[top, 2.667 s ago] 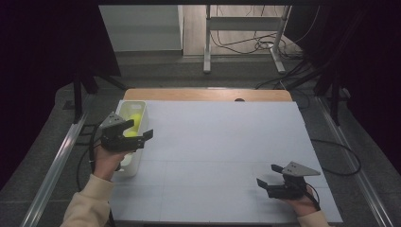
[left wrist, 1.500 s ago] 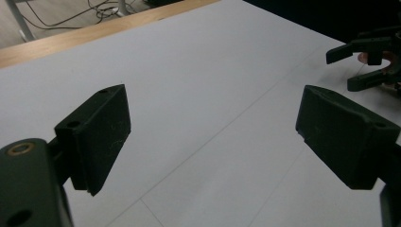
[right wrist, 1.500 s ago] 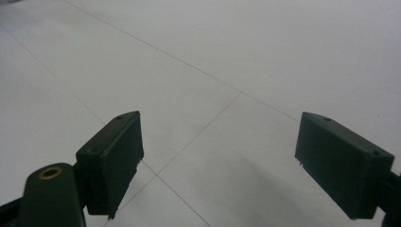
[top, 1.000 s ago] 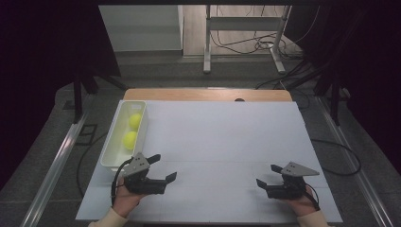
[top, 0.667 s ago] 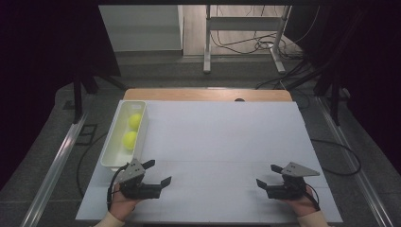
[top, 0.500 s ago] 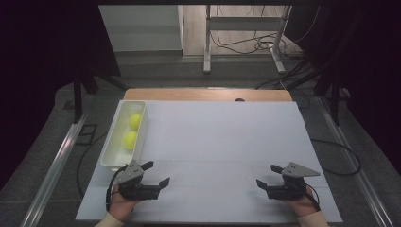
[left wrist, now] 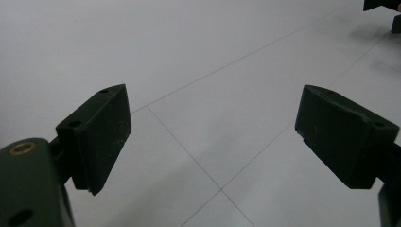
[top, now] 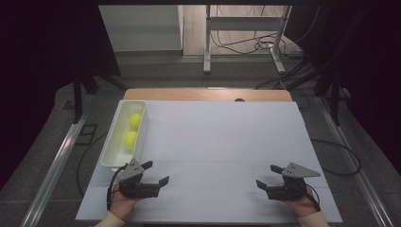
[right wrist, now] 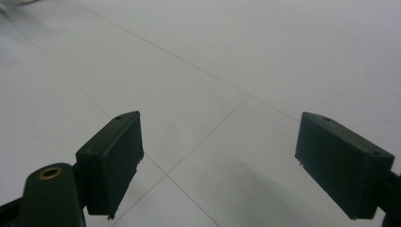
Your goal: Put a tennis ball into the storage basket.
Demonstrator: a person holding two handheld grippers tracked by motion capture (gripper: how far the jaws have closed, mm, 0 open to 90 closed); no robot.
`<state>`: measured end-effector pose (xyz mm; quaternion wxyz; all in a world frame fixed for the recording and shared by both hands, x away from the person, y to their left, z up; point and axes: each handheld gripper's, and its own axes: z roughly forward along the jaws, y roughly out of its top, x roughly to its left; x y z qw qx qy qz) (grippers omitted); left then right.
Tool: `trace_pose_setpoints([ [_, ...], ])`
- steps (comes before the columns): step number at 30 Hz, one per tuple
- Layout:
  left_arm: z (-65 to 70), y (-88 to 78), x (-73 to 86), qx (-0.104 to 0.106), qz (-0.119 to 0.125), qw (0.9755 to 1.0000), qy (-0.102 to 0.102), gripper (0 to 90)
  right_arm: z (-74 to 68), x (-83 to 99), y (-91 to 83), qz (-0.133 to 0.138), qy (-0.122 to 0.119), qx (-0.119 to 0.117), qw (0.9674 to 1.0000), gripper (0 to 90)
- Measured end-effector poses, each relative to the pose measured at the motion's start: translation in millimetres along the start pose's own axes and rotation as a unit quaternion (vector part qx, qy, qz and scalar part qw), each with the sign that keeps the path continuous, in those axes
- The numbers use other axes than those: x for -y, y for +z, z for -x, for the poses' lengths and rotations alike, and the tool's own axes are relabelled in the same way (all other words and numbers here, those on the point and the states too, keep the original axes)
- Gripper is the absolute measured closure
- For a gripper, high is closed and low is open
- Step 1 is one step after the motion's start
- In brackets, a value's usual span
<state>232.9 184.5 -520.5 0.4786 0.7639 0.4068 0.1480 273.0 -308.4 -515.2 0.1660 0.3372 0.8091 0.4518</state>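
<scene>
Balls, two of them, fuzzy yellow spheres [top: 130, 140], lie in the long white plastic tray [top: 109, 150] at the table's left edge. Just near of the tray, the left gripper [top: 155, 174] sits low over the smooth white tabletop [top: 222, 142], blocky black jaws spread and empty. Well apart at near right, the right gripper [top: 267, 176] likewise gapes with nothing between its jaws.

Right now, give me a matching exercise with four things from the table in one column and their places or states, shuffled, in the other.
Things:
1. left gripper
2. right gripper
3. white bin
4. yellow balls

Places or states:
A. inside the bin
B. along the table's left edge
C. jaws open and empty, near the front right
D. jaws open and empty, just in front of the bin

Pairs: 1-D, 2-C, 3-B, 4-A
</scene>
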Motion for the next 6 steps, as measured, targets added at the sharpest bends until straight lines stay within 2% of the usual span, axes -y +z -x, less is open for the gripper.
trace_pose_setpoints([
  [6, 0.9, 0.9, -1.3, 0.003, 0.000, 1.0000, 0.002, 12.3, -0.2, 0.1, -0.3, 0.001, 0.000, -0.002, 1.0000, 16.6],
])
